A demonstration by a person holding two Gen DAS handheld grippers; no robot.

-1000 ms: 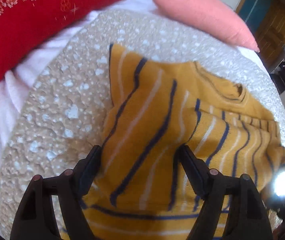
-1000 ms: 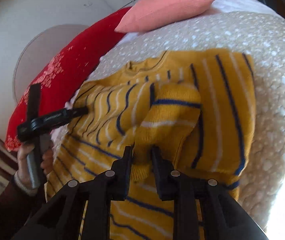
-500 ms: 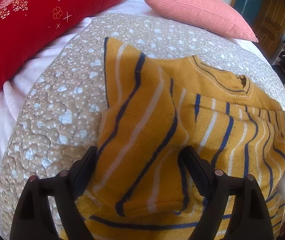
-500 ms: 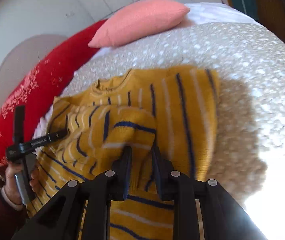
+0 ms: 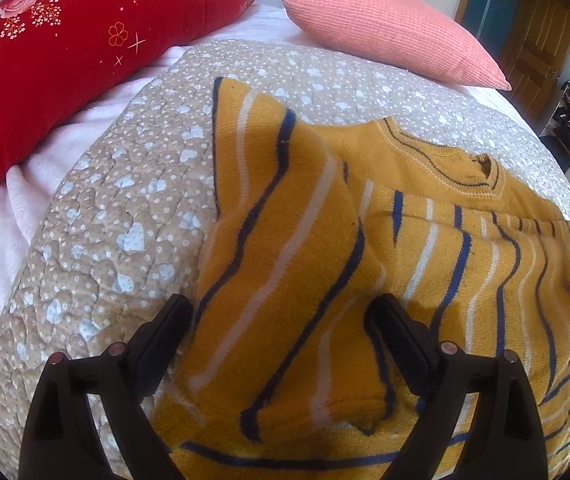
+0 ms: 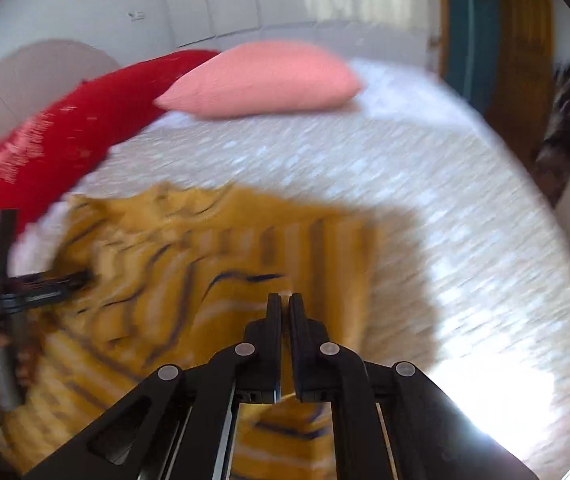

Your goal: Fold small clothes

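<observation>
A small mustard sweater [image 5: 425, 248] with blue and white stripes lies on the dotted beige quilt [image 5: 133, 208]. Its left sleeve [image 5: 285, 248] is folded in over the body. My left gripper [image 5: 281, 320] is open just above that sleeve, one finger on each side of it. In the blurred right wrist view the sweater [image 6: 213, 264] lies below my right gripper [image 6: 285, 300], whose jaws are nearly together. Whether they pinch any cloth is unclear. The left gripper [image 6: 45, 280] shows there at the sweater's left edge.
A red embroidered pillow [image 5: 65, 48] and a pink pillow [image 5: 385, 28] lie at the head of the bed. A white blanket [image 5: 1, 216] shows at the quilt's left edge. A wooden door [image 5: 541, 40] and a cluttered shelf stand to the right.
My right gripper has lifted and pulled back from the sweater, and the fold of cloth it held no longer shows between its jaws. My left gripper has risen slightly and stays open.
</observation>
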